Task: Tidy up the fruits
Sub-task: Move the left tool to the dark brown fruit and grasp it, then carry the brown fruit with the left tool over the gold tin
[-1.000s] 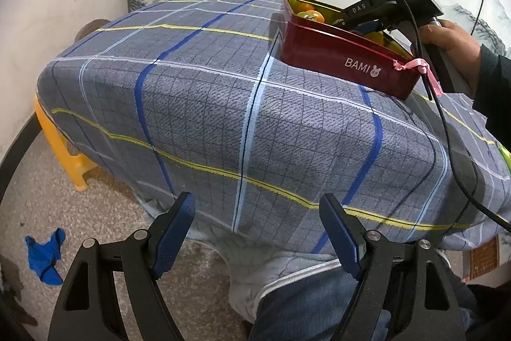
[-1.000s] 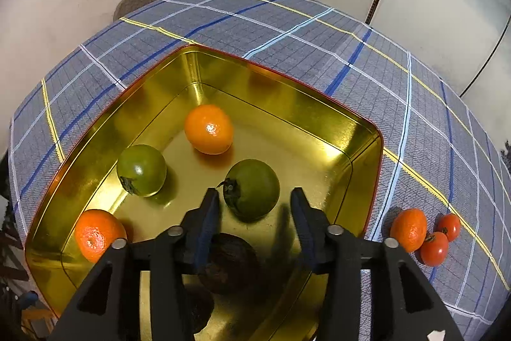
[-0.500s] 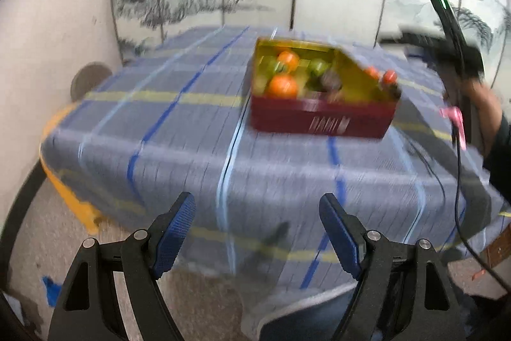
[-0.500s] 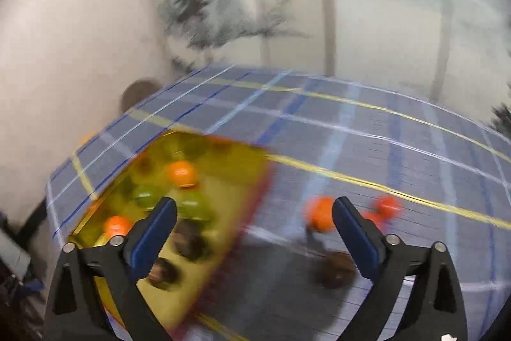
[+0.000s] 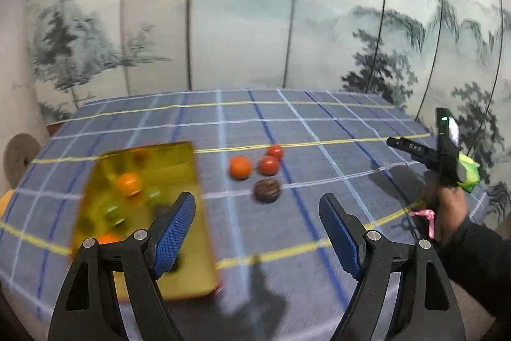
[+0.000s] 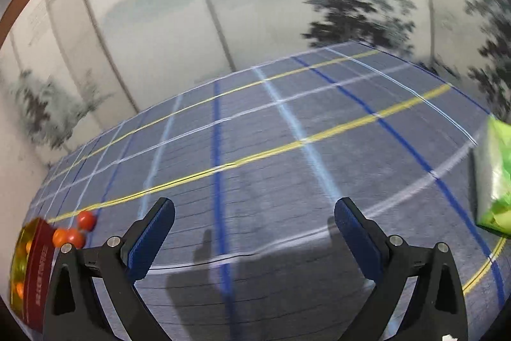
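Note:
A gold-lined red tin stands at the near left of the plaid cloth and holds oranges and green fruits, all blurred. Right of it, loose on the cloth, lie an orange, two red tomatoes and a dark brown fruit. My left gripper is open and empty, above the cloth just short of these fruits. My right gripper is wide open and empty over bare cloth. In the right wrist view the tin and the loose fruits sit far to the left.
A bright green packet lies at the right edge of the cloth. A person's hand holds the other tool at the right of the left wrist view. A painted folding screen stands behind the table.
The right gripper's jaws went from narrow over the tin to wide open, and it swung right, away from the tin. The left gripper rose from below the table edge to above the tabletop.

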A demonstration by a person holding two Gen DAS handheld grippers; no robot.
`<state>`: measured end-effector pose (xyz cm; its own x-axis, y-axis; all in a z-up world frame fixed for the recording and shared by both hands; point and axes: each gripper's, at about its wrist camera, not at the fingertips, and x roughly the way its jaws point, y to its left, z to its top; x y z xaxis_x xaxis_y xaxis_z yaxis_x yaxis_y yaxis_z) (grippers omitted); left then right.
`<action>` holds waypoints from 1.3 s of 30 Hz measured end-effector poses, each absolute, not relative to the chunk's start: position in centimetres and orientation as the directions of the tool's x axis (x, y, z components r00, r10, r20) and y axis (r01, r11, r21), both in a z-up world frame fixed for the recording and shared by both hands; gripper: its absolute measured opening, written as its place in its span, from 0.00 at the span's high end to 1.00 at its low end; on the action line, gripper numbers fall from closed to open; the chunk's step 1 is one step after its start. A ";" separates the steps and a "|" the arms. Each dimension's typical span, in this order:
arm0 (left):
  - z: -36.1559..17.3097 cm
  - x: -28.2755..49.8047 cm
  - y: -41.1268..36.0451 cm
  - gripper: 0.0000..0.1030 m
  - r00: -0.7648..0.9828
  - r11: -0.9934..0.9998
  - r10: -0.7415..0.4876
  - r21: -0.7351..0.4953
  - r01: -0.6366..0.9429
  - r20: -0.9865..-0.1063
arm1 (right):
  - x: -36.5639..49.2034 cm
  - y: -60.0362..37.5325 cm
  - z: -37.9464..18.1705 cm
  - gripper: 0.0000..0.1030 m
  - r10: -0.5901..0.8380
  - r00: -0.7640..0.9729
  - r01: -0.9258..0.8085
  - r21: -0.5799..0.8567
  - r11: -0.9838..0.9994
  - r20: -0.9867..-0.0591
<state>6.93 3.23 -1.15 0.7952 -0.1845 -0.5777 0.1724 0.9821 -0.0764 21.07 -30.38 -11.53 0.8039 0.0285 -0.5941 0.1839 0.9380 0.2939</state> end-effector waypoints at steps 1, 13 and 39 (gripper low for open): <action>-1.7 8.3 2.2 0.22 0.788 0.981 -0.191 -0.080 0.179 -0.585 | 20.9 -30.8 -11.8 0.03 0.047 0.806 0.181 0.322 0.929 -0.590; -10.5 19.1 -3.1 0.24 0.704 0.999 -0.033 -0.012 0.034 -0.709 | 20.8 -34.4 -13.7 0.02 0.151 0.806 0.203 0.506 0.838 -0.573; -1.7 16.9 -1.1 0.61 0.782 0.999 -0.040 0.004 0.054 -0.622 | 21.0 -34.5 -13.8 0.01 0.149 0.805 0.211 0.513 0.832 -0.574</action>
